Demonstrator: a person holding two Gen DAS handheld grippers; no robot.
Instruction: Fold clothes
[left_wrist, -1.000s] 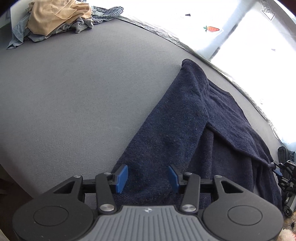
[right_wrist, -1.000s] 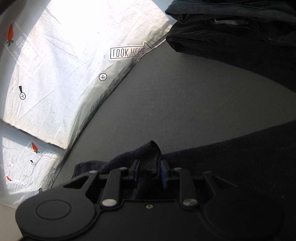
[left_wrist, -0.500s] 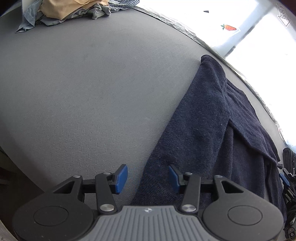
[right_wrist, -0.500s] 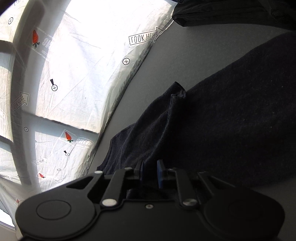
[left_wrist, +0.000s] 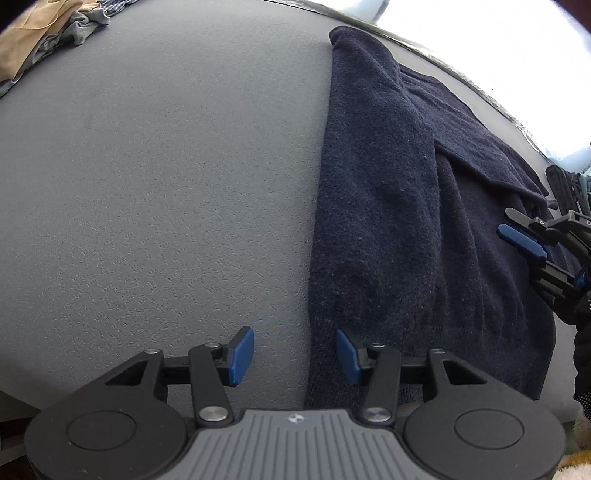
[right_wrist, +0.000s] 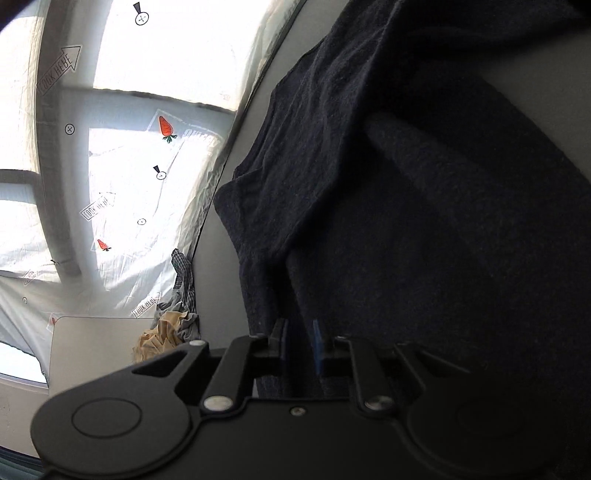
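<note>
A dark navy knitted garment (left_wrist: 388, 206) lies partly folded on the grey table (left_wrist: 166, 184), one side laid over the middle. My left gripper (left_wrist: 294, 356) is open and empty, low over the garment's near left edge. My right gripper (right_wrist: 300, 345) has its jaws close together with navy fabric (right_wrist: 369, 221) between them; in the left wrist view it (left_wrist: 546, 251) shows at the garment's right side with its pads apart.
A heap of tan, grey and checked clothes (left_wrist: 40, 40) sits at the table's far left corner, also visible in the right wrist view (right_wrist: 166, 332). A bright plastic-covered window (right_wrist: 122, 147) runs behind the table's far edge.
My left gripper has moved left off the garment toward its left edge. My right gripper has swung round along the garment while still holding fabric; the fold now lies over the middle.
</note>
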